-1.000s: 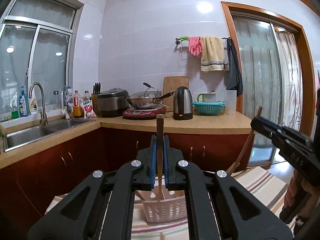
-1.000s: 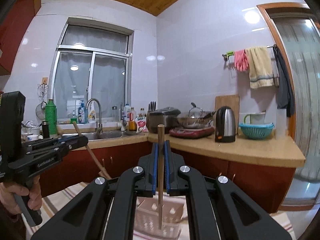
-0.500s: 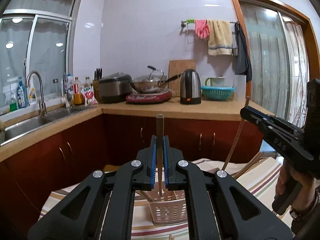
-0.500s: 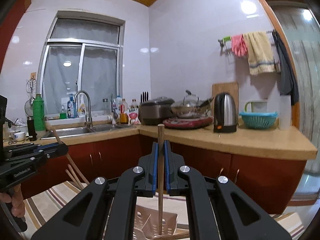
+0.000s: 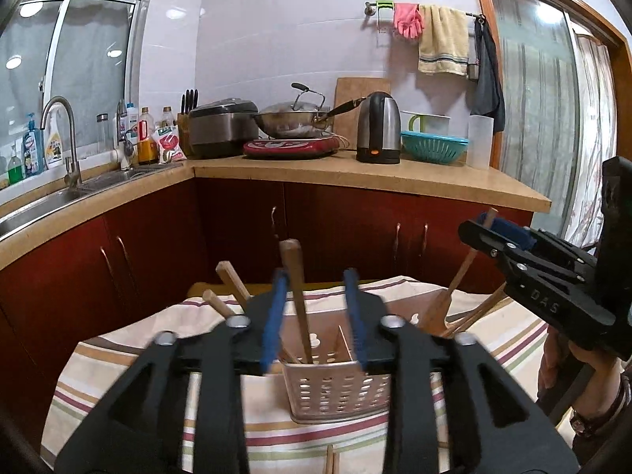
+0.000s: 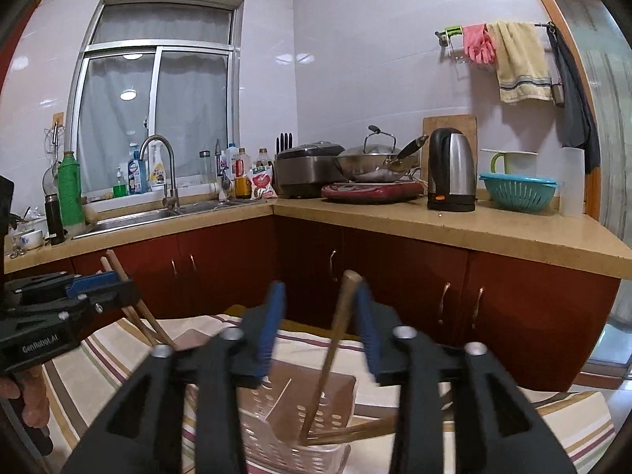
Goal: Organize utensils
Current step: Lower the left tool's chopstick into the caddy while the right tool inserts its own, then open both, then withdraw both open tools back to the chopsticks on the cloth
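Note:
A white perforated utensil basket (image 5: 339, 389) stands on a striped cloth, also in the right wrist view (image 6: 292, 426). My left gripper (image 5: 316, 316) is open just above it; a flat wooden stick (image 5: 295, 296) stands free in the basket's left compartment between the jaws. My right gripper (image 6: 320, 324) is open over the basket; a round wooden stick (image 6: 335, 339) leans in the basket near the right jaw. Other wooden utensils (image 5: 454, 300) lean beside the basket.
The striped cloth (image 5: 118, 363) covers a small table. Red cabinets and a tan counter (image 5: 375, 175) with kettle (image 5: 378, 128), wok, rice cooker and teal colander stand behind. A sink (image 6: 158, 213) is at left. More wooden sticks (image 6: 138, 312) lean at the cloth's left.
Both grippers came down to the basket and opened. Each stick that was clamped is let go and now stands in the basket.

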A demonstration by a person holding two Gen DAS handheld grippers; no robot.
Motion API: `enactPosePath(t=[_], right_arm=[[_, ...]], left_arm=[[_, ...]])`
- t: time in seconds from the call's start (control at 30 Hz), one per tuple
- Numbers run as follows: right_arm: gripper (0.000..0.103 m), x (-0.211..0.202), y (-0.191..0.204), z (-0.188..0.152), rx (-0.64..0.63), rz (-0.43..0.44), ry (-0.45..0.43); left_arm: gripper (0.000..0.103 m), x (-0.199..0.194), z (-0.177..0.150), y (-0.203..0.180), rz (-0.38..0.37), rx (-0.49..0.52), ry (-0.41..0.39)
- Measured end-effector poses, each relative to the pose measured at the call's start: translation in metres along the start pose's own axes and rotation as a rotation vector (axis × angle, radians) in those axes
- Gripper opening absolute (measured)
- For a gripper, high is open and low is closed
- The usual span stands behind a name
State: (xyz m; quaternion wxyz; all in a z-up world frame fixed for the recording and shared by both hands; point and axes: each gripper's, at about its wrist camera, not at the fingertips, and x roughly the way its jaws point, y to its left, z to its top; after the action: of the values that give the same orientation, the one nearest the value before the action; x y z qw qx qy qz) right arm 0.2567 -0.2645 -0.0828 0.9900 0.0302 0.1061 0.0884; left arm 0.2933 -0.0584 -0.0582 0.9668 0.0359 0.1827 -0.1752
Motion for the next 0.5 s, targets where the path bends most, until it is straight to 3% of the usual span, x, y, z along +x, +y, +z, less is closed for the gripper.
enactPosePath(t=[0.07, 0.17, 0.37, 0.5], right_arm=[[0.052, -0.004, 0.001, 0.004, -0.011, -0.014, -0.013], [0.054, -0.012, 0.000, 0.009, -0.007, -0.017, -0.024], [0.061, -0.040, -0.004, 0.021, -0.005, -0.032, -0.068], [0.061, -0.059, -0.006, 0.025, -0.012, -0.041, -0.081]], left_arm=[[0.048, -0.004, 0.001, 0.001, 0.000, -0.004, -0.009], [0.056, -0.010, 0.003, 0.001, -0.001, -0.007, -0.019], [0.068, -0.024, 0.005, 0.001, -0.009, -0.014, -0.035], [0.069, -0.031, 0.003, 0.000, -0.014, -0.016, -0.035]])
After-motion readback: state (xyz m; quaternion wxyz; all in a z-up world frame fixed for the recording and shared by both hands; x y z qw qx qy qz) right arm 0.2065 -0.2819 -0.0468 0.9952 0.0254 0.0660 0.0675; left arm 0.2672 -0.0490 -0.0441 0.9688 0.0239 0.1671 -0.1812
